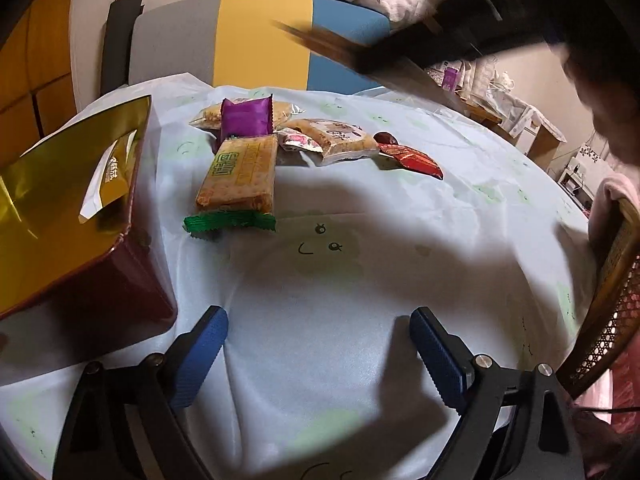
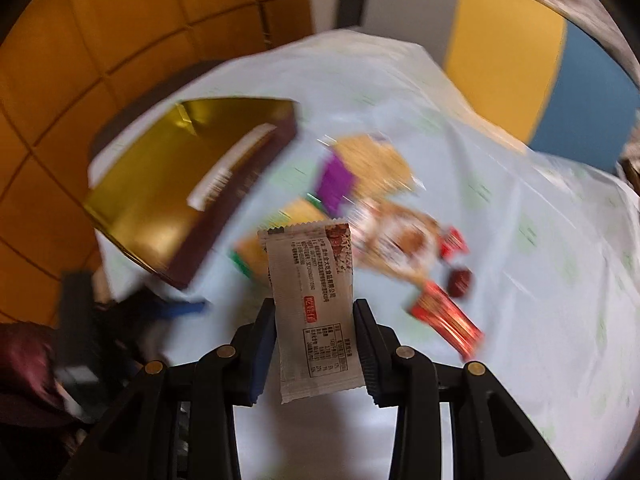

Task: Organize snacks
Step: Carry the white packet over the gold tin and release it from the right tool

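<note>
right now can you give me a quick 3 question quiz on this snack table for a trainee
1. True or false: the left tongs are shut on a snack.
2. Which snack do the right tongs hold? A) the purple packet B) the white sachet C) the green-edged cracker pack
3. Fill in: the gold box sits on the cracker pack's ____ side in the left wrist view.

Key:
1. False: they are open over bare tablecloth, nothing between them.
2. B, gripped by its long edges.
3. Left.
</note>
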Demonstrator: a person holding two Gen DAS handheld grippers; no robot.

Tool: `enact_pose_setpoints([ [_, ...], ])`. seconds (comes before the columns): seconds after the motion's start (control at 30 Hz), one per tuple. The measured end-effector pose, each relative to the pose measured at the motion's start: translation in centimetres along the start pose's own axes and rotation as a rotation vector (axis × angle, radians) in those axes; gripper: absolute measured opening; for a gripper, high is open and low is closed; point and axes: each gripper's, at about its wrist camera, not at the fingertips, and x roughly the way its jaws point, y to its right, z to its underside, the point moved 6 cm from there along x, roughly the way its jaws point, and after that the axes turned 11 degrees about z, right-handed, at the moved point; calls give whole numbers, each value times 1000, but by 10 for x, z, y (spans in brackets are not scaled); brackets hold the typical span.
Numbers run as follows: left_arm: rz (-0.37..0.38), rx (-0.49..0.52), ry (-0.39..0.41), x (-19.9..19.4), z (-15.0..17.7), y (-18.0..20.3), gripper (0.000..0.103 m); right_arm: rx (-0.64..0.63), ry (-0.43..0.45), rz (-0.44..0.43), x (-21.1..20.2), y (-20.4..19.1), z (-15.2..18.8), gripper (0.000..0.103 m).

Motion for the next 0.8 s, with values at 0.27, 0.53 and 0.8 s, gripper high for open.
enact_pose_setpoints([
  [0.27, 8, 1, 4, 0, 0, 0, 93, -93, -3, -219, 8, -79, -60, 38],
  [0.53, 13, 4, 6, 0, 0, -1, 93, -196, -109, -305, 53, -140, -88, 39],
  [0.8, 13, 4, 7, 0, 0, 0, 93, -251, -184, -273, 78, -157, -74, 41],
])
